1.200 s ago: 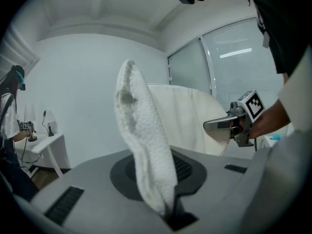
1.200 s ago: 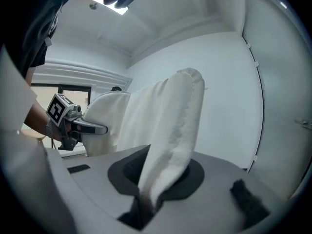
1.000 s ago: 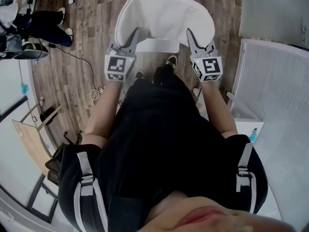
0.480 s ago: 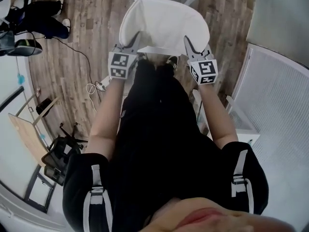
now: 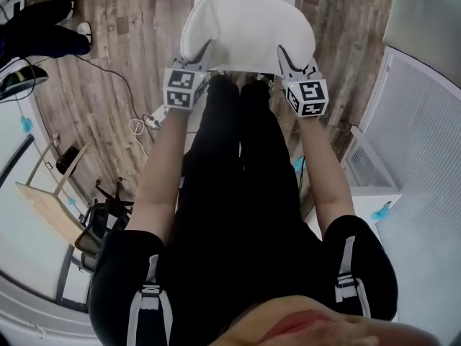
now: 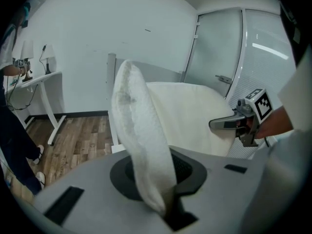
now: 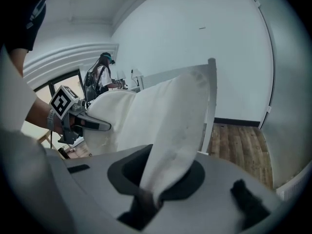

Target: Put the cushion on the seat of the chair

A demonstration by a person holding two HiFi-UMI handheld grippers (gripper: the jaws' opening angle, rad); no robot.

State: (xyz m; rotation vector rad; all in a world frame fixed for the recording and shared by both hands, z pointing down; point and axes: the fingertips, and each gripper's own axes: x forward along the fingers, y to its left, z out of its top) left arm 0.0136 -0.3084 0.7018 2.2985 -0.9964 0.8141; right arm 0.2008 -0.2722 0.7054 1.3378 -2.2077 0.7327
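Fingers of L gripper [image 5: 204, 47] & R gripper [image 5: 281, 50] both pinched shut on cushion [image 5: 248, 27], one edge each. Vs a sec ago I've brought it way down, close over chair [image 7: 212, 96] seat. Nearly placed, I reckon; lay flat, then release.

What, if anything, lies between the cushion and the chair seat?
Nothing visible. The left tongs and right tongs grip the cushion above the chair; the cushion hides the seat itself.
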